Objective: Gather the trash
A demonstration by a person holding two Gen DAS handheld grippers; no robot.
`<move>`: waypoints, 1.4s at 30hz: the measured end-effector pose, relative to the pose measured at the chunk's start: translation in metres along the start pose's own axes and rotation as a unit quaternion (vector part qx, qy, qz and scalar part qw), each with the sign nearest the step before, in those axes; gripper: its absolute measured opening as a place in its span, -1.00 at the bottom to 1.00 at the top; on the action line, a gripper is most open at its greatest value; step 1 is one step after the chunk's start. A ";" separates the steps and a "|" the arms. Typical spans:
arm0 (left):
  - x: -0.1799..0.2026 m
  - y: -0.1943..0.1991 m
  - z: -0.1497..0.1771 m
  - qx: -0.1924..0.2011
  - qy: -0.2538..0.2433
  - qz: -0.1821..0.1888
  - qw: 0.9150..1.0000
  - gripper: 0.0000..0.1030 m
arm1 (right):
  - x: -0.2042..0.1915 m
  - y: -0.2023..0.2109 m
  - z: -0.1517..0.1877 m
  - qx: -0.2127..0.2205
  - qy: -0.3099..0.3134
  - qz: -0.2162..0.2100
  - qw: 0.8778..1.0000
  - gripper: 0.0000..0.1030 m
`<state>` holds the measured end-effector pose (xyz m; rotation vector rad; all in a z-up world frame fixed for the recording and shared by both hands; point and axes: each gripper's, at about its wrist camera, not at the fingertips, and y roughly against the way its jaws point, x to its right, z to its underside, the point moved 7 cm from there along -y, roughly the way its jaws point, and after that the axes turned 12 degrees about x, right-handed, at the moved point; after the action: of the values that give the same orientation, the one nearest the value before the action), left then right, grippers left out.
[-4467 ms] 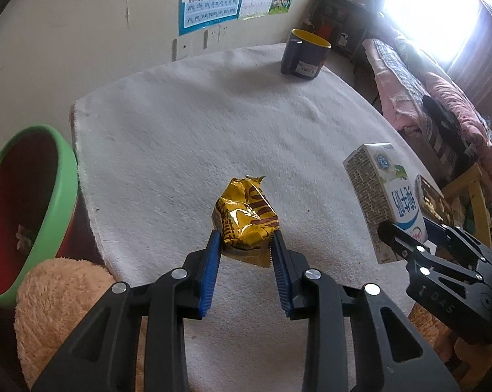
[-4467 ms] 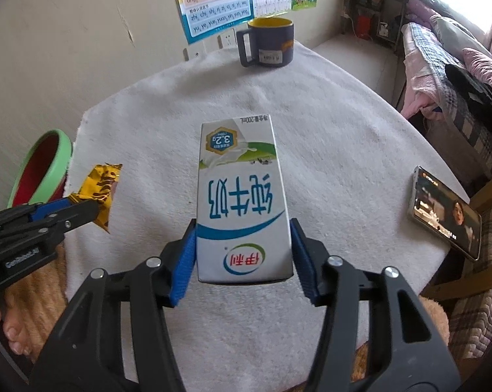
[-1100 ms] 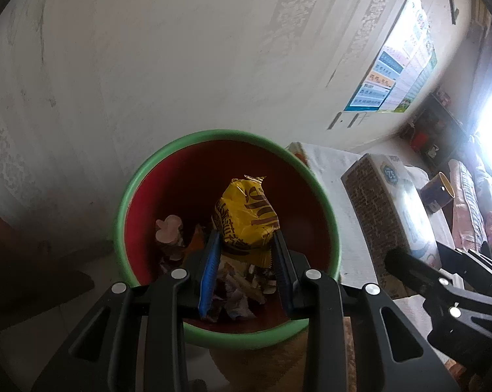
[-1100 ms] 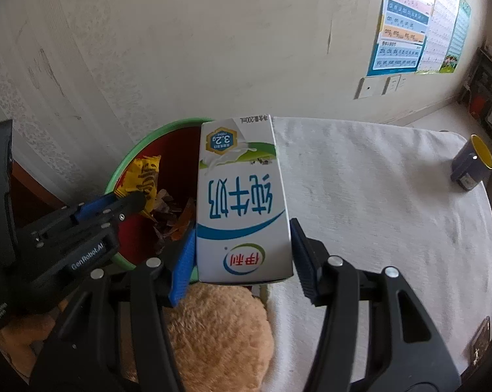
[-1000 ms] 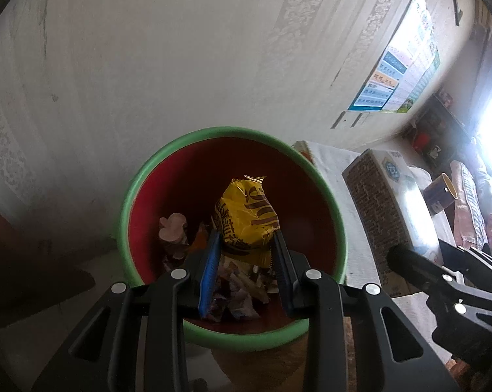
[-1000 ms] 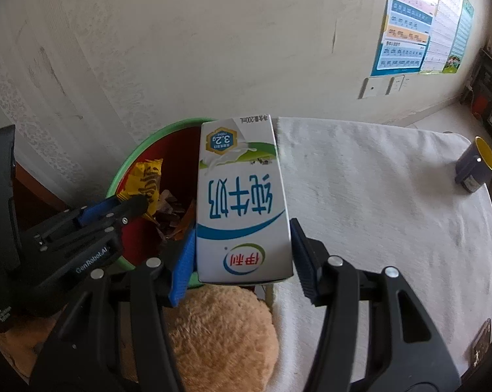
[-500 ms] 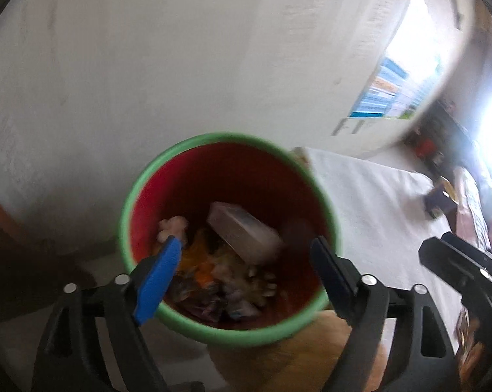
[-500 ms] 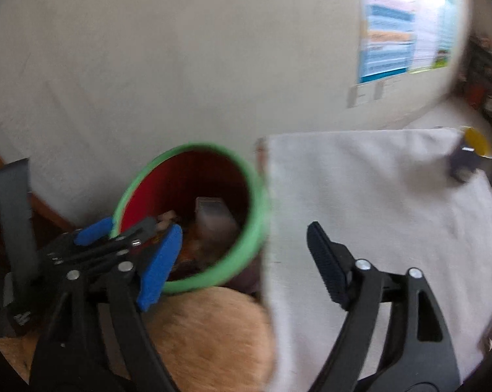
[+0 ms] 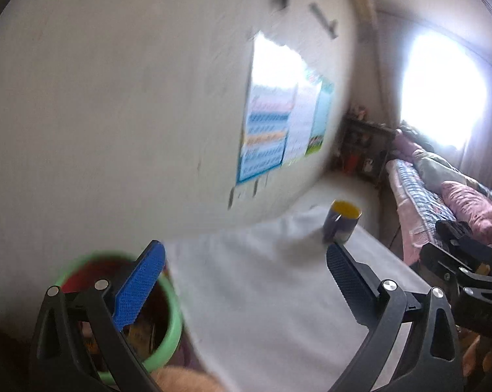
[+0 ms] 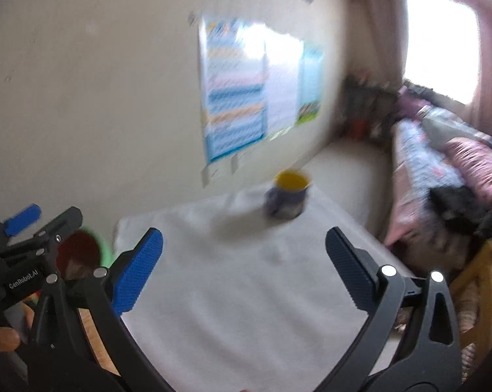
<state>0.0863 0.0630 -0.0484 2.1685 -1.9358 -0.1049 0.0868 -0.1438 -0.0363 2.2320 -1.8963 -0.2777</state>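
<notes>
My left gripper (image 9: pixel 246 269) is open and empty, raised above the white table (image 9: pixel 262 294). The green bin with a red inside (image 9: pixel 167 336) sits low at the left, partly behind my left finger; some trash shows dimly inside it. My right gripper (image 10: pixel 244 258) is open and empty over the same table (image 10: pixel 246 287). The bin (image 10: pixel 82 248) shows at the left edge in the right wrist view, behind the left gripper's body (image 10: pixel 27 261). Both views are blurred by motion.
A dark blue mug with a yellow inside (image 9: pixel 342 223) stands at the table's far end by the wall; it also shows in the right wrist view (image 10: pixel 288 197). A bed with pink bedding (image 9: pixel 441 196) lies to the right. A tan plush thing (image 9: pixel 183 379) lies below the bin.
Both grippers opened and dropped the yellow wrapper and the milk carton into the bin. Both have since swung up and to the right, away from the bin, toward the table.
</notes>
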 end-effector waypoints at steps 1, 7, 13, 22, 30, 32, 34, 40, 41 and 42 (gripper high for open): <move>0.009 0.001 -0.006 0.011 -0.009 0.004 1.000 0.84 | 0.007 0.004 -0.006 0.016 0.003 0.015 1.000 0.91; 0.058 0.012 -0.038 0.063 -0.024 0.029 0.997 0.85 | 0.039 0.018 -0.019 0.064 0.005 0.070 0.995 0.91; 0.077 0.016 -0.031 0.053 -0.043 0.002 0.998 0.85 | 0.064 0.020 -0.010 0.070 -0.039 0.084 0.993 0.91; 0.071 0.015 -0.009 0.010 -0.036 0.002 0.999 0.85 | 0.082 0.018 0.009 0.052 -0.056 0.113 0.991 0.91; 0.065 0.013 0.004 -0.013 -0.032 0.005 0.999 0.85 | 0.072 0.016 0.012 0.034 -0.054 0.110 0.992 0.91; 0.062 0.013 0.005 -0.014 -0.027 0.002 1.000 0.85 | 0.070 0.015 0.014 0.029 -0.054 0.110 0.992 0.91; 0.060 0.012 0.005 -0.015 -0.024 0.001 1.000 0.85 | 0.070 0.014 0.016 0.026 -0.053 0.111 0.992 0.91; 0.058 0.010 0.007 -0.023 -0.017 0.001 1.000 0.85 | 0.067 0.012 0.018 0.020 -0.050 0.110 0.992 0.91; 0.057 0.010 0.007 -0.024 -0.016 0.000 1.000 0.85 | 0.067 0.012 0.019 0.019 -0.050 0.110 0.993 0.91; 0.057 0.010 0.008 -0.025 -0.015 0.000 1.000 0.85 | 0.066 0.012 0.020 0.017 -0.049 0.109 0.993 0.91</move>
<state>0.0823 0.0050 -0.0483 2.1467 -1.9287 -0.1862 0.0811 -0.2117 -0.0529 2.0427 -2.1893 -0.3268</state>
